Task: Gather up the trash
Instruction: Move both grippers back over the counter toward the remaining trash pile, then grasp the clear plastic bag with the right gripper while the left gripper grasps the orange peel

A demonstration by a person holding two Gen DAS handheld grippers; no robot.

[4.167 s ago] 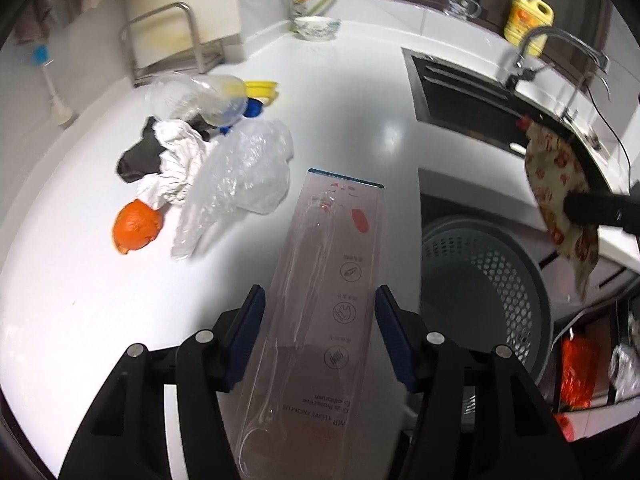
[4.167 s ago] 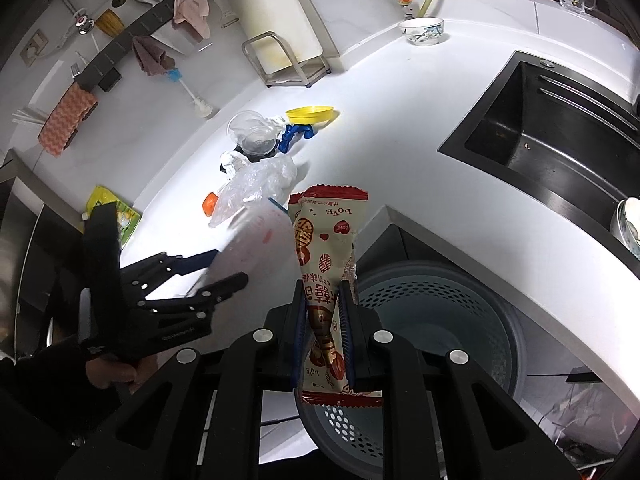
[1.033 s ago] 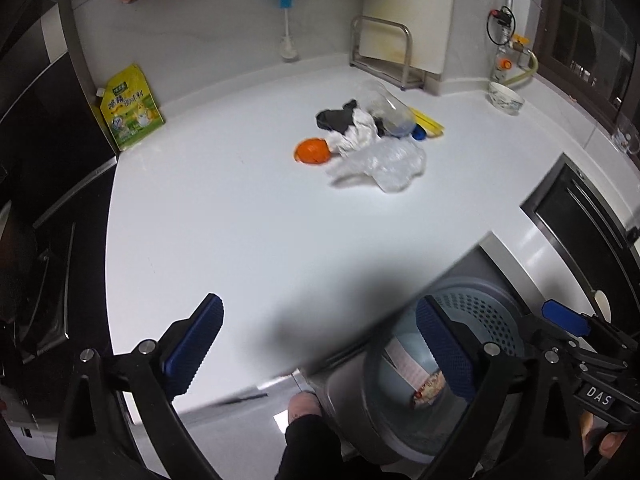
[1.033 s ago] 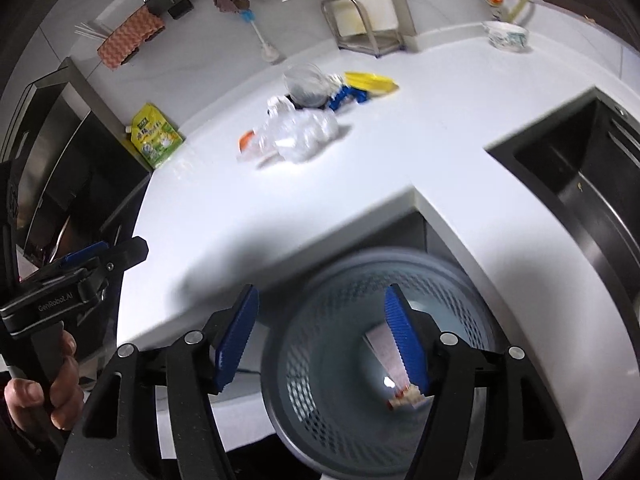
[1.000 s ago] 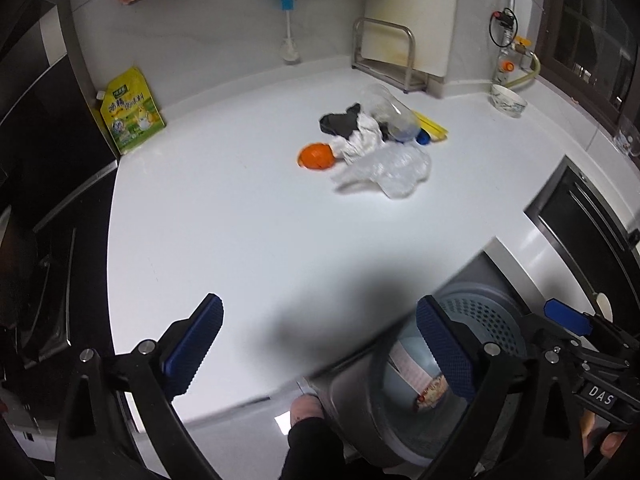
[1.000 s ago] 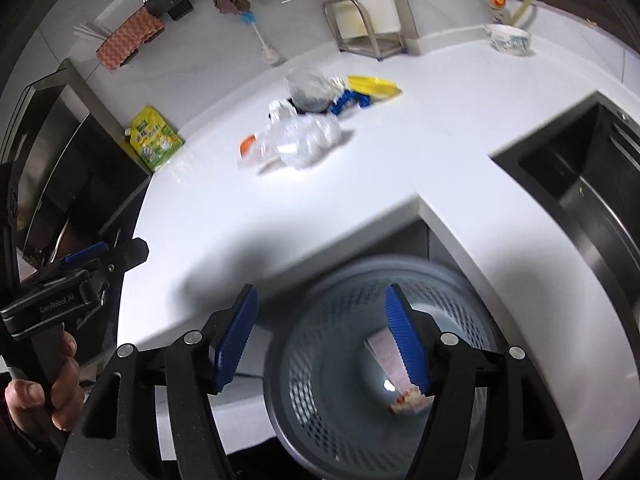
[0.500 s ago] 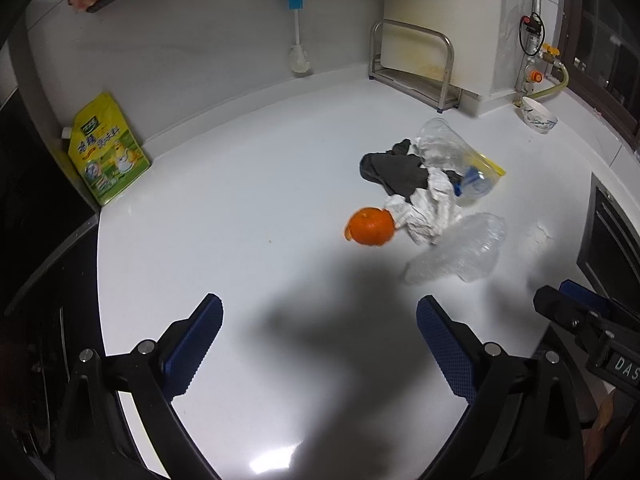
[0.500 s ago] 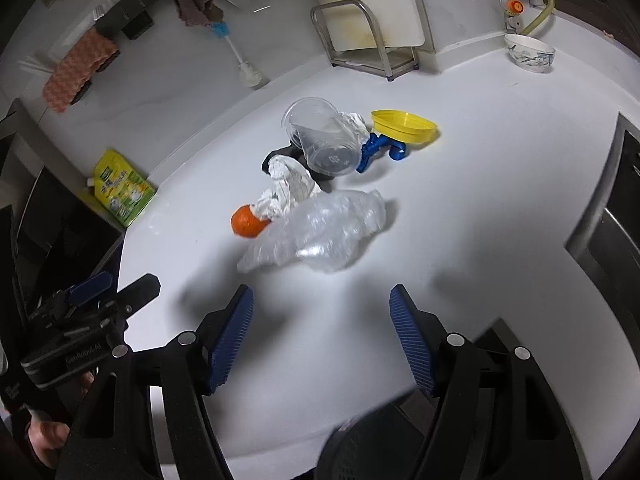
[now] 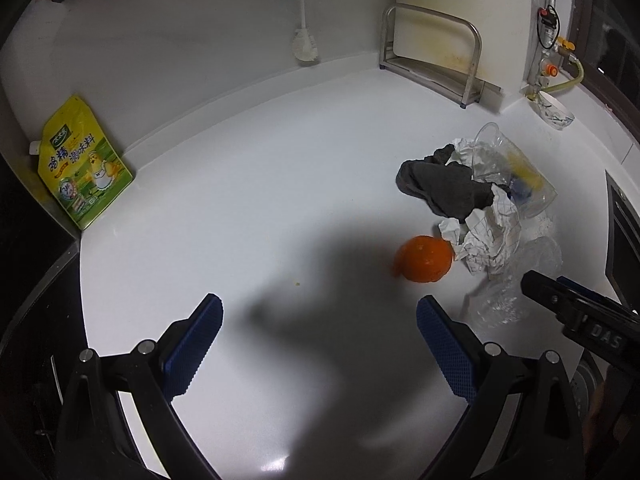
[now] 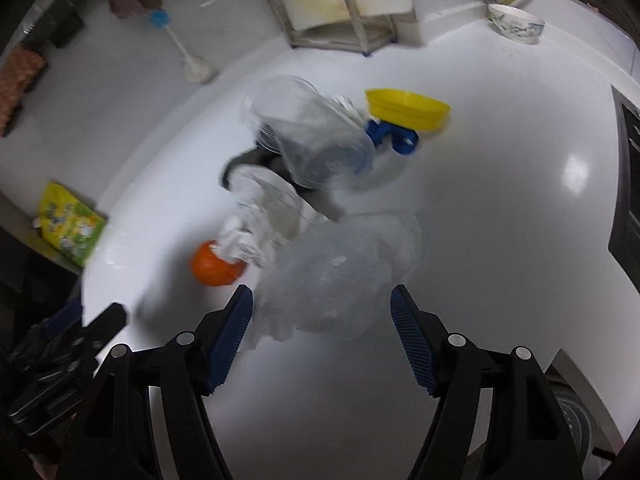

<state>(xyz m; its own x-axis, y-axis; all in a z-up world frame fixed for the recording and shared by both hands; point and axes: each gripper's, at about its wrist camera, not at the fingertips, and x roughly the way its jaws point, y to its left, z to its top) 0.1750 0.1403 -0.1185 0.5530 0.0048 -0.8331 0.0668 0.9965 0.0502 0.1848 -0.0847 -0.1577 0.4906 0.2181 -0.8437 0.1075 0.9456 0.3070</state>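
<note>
Left wrist view. Left gripper (image 9: pixel 318 334): jaws spread wide, nothing between them, blue ribbed pads over bare bench (image 9: pixel 240 200). Bench: white, glossy, curved at the back, shadowed under the gripper.
- Orange peel (image 9: pixel 424 258): rounded, matte orange, touching the crumpled paper (image 9: pixel 486 236) on its right.
- Crumpled paper: white with thin grid lines, wadded.
- Dark cloth (image 9: pixel 444 188): grey, limp, lying over the paper's far edge.
- Clear cup (image 9: pixel 512 174): rigid transparent plastic, tipped on its side behind the cloth; yellow and blue shapes show blurred through it.
- Plastic bag (image 9: pixel 516 280): thin clear film, mostly hidden by the right gripper's tip at the frame's right edge.
- Seen sharply here only: seasoning pouch (image 9: pixel 82 164), yellow-green, printed, leaning against the wall at left; metal rack (image 9: pixel 432 60); brush (image 9: pixel 303 16) with a blue handle, standing on end; patterned bowl (image 9: pixel 556 110).

Right wrist view (motion-blurred). Right gripper (image 10: pixel 322 328): jaws apart and still widening; the plastic bag (image 10: pixel 340 276) bulges in the gap between the pads, neither pad pressing it.
- Shown clearly only here: yellow funnel (image 10: pixel 408 108), smooth shallow dish on a blue plastic base (image 10: pixel 394 136), just behind the clear cup (image 10: pixel 308 136).
- Orange peel (image 10: pixel 216 268) left of the bag, part-covered by crumpled paper (image 10: pixel 264 208).
- Left gripper's black body at lower left.
</note>
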